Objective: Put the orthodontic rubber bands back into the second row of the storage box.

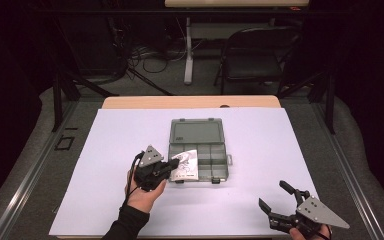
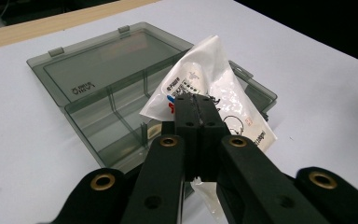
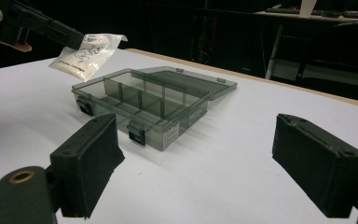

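A smoky grey plastic organiser box (image 1: 210,161) lies in the middle of the white sheet with its lid (image 1: 196,132) flat open behind it. Dividers split its tray (image 2: 107,128) into several compartments. My left gripper (image 1: 172,165) is shut on a white plastic packet (image 1: 186,164) with black print and holds it in the air over the box's left compartment. The packet (image 2: 209,88) fans out beyond the closed jaws, and it hangs above the box (image 3: 142,105) in the right gripper view too (image 3: 86,51). My right gripper (image 1: 276,195) stands open near the sheet's front right corner, holding nothing.
The white sheet (image 1: 130,130) covers a wooden table (image 1: 190,102) whose far edge shows behind it. A black folding chair (image 1: 252,55) and a white table leg (image 1: 188,50) stand on the floor beyond. Grey rails (image 1: 25,180) run along both sides.
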A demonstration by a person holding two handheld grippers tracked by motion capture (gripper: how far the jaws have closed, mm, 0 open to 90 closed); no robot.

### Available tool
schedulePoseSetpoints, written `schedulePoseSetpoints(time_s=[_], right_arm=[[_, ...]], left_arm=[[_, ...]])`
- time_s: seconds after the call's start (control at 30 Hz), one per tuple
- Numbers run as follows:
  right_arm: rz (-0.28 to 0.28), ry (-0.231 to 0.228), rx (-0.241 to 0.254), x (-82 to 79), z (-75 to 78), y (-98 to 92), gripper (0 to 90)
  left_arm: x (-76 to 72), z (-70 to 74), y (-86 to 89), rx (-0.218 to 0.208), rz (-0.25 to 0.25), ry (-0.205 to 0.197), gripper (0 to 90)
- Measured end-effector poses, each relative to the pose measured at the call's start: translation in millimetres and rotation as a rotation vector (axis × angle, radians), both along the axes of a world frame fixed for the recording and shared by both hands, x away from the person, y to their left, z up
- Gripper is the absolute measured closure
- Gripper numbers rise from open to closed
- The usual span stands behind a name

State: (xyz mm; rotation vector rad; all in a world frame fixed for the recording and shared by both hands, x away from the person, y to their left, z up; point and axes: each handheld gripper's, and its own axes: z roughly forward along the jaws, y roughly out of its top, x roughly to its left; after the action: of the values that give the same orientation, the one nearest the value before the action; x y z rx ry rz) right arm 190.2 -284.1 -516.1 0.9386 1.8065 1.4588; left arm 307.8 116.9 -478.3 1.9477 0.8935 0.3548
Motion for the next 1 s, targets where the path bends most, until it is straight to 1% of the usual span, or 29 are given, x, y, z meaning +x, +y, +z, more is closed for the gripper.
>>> schedulePoseSetpoints(time_s=[0.17, 0.27, 0.5, 0.77, 0.83, 1.0], right_arm=[[-0.002, 0.002, 0.004, 0.0, -0.1, -0.2, 14.2], [-0.002, 0.003, 0.004, 0.1, -0.2, -0.1, 14.2], [-0.001, 0.004, 0.002, 0.3, -0.3, -0.1, 14.2], [-0.002, 0.005, 0.006, 0.1, -0.2, 0.0, 14.2], [-0.002, 0.006, 0.007, 0.1, -0.3, 0.0, 14.2], [0.0, 0.003, 0.004, -0.1, -0.1, -0.1, 14.2]], left_arm=[[6.6, 2.7, -1.1, -0.003, 0.01, 0.004, 90.0], [11.7, 3.7, -1.6, 0.005, 0.01, 0.006, 90.0], [21.1, 4.1, -5.5, 0.007, 0.022, 0.009, 90.0], [28.5, 0.5, -13.5, 0.014, 0.023, 0.012, 90.0], [29.8, -0.7, -16.0, 0.023, 0.02, 0.012, 90.0], [32.9, -4.1, -22.2, 0.03, 0.02, 0.011, 90.0]])
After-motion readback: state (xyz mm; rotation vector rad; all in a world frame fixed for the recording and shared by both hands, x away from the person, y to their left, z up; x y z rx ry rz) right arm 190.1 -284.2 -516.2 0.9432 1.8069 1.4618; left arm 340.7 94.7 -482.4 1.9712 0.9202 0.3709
